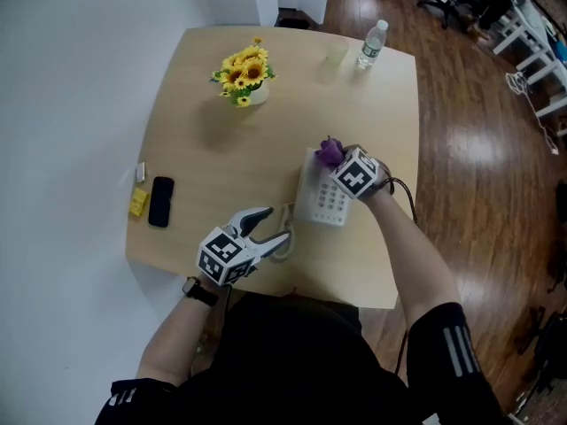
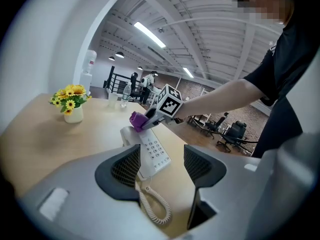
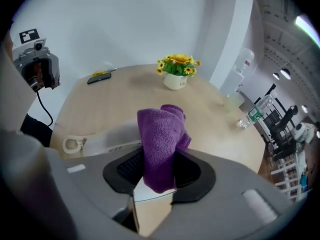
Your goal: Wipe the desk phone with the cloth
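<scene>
Wooden table [image 1: 221, 140] carries the phone [image 1: 323, 204] at centre right, where my right gripper [image 1: 337, 159], clamped on the cloth [image 1: 330, 151], seems mid-wipe at its top; next I'd sweep down the keypad, left gripper [image 1: 270, 226] waiting, jaws apart.

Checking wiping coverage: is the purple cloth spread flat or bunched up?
Bunched. The cloth is a folded wad pinched in the right gripper, above the desk phone.

Light grey shells on left gripper [image 1: 277, 225] and right gripper [image 1: 336, 158]. Black ribbed pads [image 2: 125, 168], black-white marker cubes [image 1: 221, 256]. Black cable [image 1: 409, 198] on the right one. Black tee [image 1: 292, 361], white-striped sleeve [image 1: 452, 349], dark wristwatch [image 1: 200, 290].
</scene>
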Demonstrator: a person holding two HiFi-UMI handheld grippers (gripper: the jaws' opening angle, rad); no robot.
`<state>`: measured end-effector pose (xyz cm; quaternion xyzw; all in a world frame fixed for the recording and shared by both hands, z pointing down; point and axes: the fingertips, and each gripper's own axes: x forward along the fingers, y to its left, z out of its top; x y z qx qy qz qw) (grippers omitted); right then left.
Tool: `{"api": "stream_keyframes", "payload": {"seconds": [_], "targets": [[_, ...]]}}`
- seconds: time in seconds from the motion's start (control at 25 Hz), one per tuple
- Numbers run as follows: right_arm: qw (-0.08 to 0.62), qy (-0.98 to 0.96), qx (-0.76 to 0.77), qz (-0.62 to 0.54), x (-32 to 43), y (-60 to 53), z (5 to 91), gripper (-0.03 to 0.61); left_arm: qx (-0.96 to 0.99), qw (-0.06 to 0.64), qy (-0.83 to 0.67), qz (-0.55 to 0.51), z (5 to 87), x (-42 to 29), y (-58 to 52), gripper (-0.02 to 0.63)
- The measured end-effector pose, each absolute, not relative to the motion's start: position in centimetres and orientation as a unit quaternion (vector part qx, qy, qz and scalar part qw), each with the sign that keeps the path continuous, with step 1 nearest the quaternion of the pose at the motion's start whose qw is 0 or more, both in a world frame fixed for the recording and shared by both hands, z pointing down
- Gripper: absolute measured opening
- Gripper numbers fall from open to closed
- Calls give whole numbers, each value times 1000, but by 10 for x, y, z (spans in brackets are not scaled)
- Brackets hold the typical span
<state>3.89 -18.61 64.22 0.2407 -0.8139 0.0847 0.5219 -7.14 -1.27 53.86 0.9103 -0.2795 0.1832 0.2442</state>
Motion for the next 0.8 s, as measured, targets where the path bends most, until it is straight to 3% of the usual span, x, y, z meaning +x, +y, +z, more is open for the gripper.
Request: {"api": "stream_keyframes", "payload": {"seconds": [0.8], "targets": [[527, -824, 162, 136, 19, -7, 709, 150, 919, 236, -260, 178, 536, -53, -15, 268]]}}
